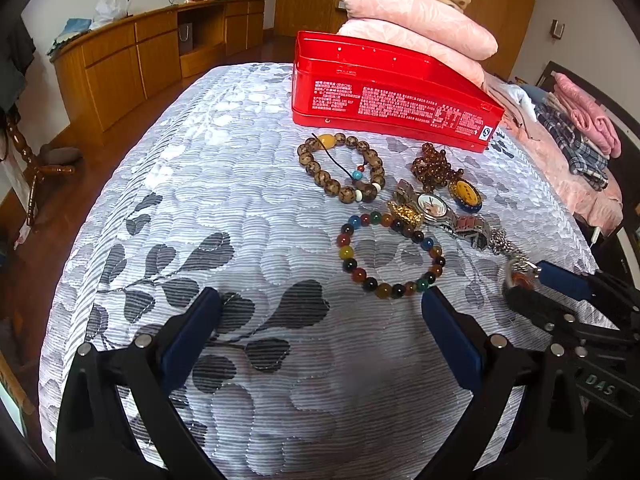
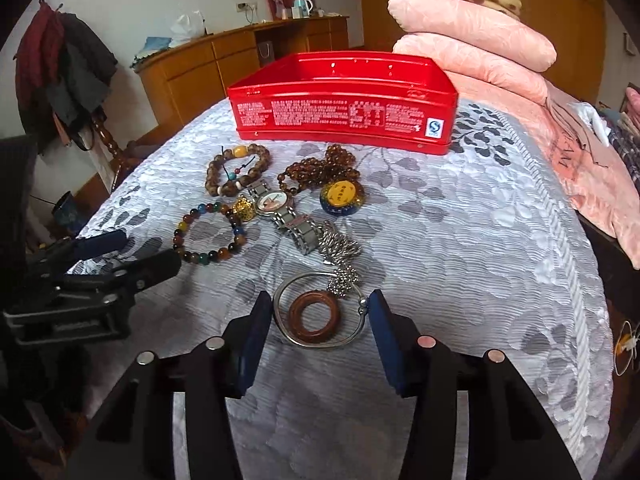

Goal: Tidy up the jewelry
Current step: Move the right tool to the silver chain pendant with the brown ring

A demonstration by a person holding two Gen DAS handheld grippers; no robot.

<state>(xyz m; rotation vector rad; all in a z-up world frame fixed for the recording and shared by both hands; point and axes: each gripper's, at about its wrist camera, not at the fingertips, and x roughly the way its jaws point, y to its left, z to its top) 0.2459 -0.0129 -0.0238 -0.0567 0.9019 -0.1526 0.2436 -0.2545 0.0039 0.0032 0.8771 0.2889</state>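
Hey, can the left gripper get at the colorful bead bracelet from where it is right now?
Probably yes: the left gripper is open, and the colorful bead bracelet lies just ahead on the bedspread with nothing between.

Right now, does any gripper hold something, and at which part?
The right gripper has the silver bangle between its jaws, at its two sides; whether they press cannot be told. The left gripper holds nothing.

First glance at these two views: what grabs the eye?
The open red tin at the far side of the bedspread, then the jewelry strewn before it: bead bracelets, a watch. Nearest, the right gripper straddles a silver bangle with a brown ring inside.
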